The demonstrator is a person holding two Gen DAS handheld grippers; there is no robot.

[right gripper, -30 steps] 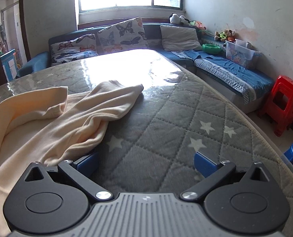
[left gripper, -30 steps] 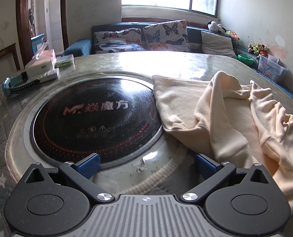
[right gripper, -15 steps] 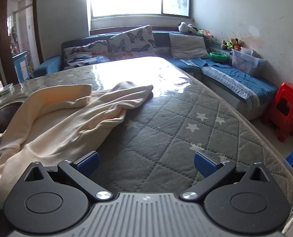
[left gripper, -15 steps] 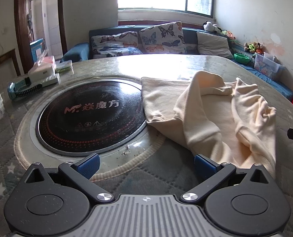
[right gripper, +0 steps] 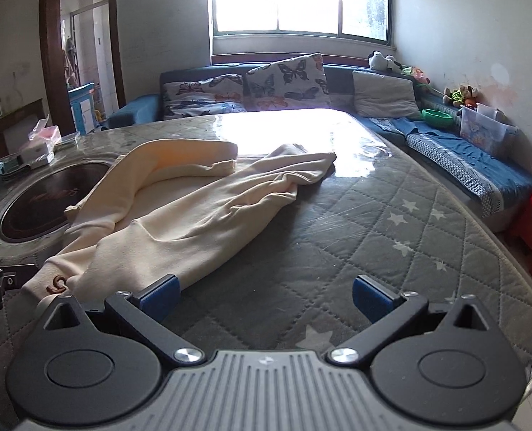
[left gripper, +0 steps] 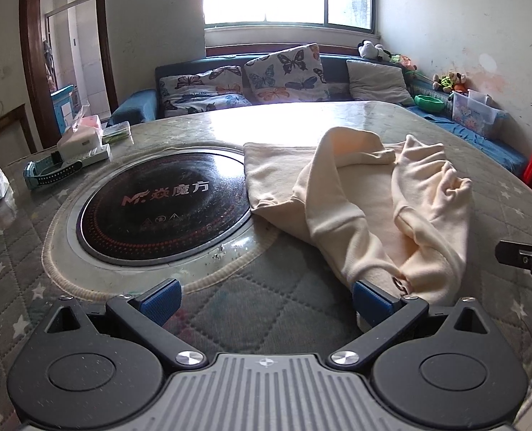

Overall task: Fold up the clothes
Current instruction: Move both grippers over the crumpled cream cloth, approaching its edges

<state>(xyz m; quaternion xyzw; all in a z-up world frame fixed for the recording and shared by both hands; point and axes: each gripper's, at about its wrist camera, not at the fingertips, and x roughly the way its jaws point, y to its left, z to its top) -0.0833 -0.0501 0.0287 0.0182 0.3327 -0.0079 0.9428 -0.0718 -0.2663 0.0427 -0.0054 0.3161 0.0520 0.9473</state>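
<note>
While both grippers are held wide with nothing between the fingers, the cream garment (left gripper: pixel 359 201) is now seen farther from the left gripper (left gripper: pixel 265 296) and right gripper (right gripper: pixel 265 296), beside the cooktop (left gripper: pixel 158 208).

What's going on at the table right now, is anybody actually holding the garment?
No. The cream garment lies crumpled on the quilted table cover, one edge lapping the black round cooktop. The left gripper and right gripper are both open at the table's near side, holding nothing. The garment's near end sits by the left gripper's right finger and the right gripper's left finger. No neat fold shows yet.
</note>
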